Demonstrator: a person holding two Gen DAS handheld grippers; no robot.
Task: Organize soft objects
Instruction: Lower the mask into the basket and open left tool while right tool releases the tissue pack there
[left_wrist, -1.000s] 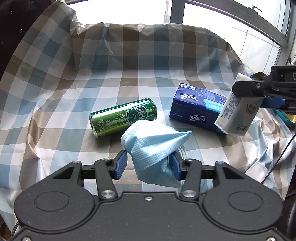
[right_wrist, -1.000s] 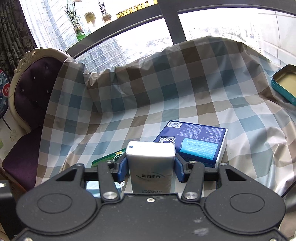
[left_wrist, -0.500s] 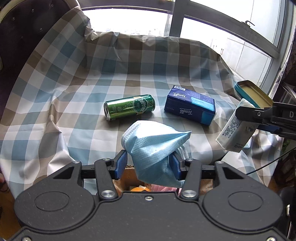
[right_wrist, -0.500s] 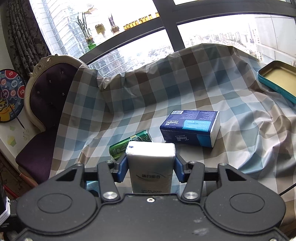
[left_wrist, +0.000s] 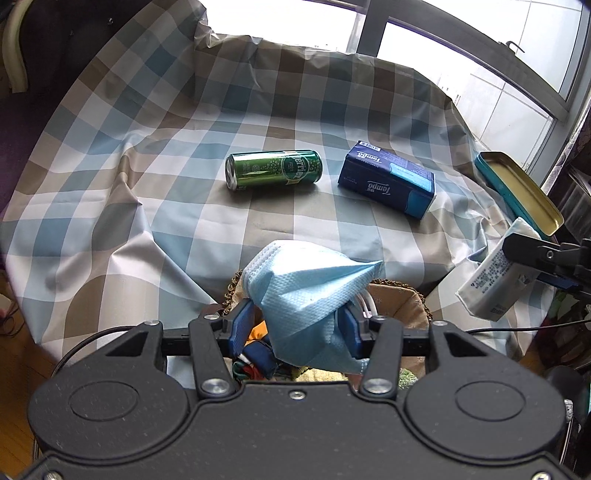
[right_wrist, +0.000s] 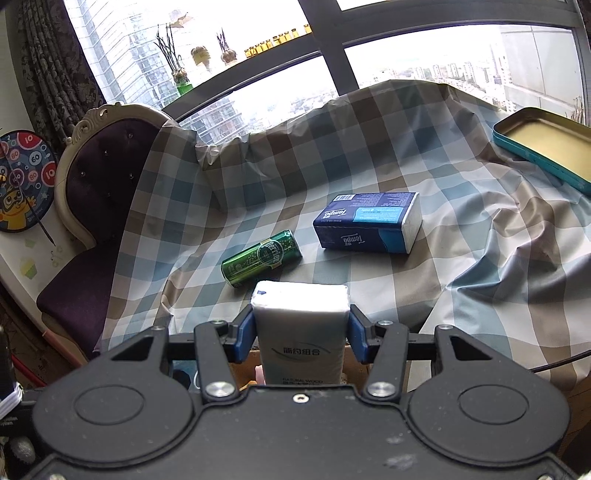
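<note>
Both grippers pulled back off checked cloth (left_wrist: 258, 229) | left jaws pinch mask (left_wrist: 306, 291) | right jaws pinch tissue pack (right_wrist: 301, 325)

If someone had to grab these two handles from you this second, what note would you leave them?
Left gripper: fingers shut on the crumpled blue face mask, held over the basket at the table's near edge.
Right gripper: fingers shut on the white tissue pack, also off the near edge.
On the checked cloth: the blue Tempo tissue pack, lying flat; the green can on its side beside it; an open tin at the right edge.
Done: mask and white pack are lifted clear of the table.
Left: probably drop both into the basket, then fetch the Tempo pack. The can is hard, so likely stays.
</note>
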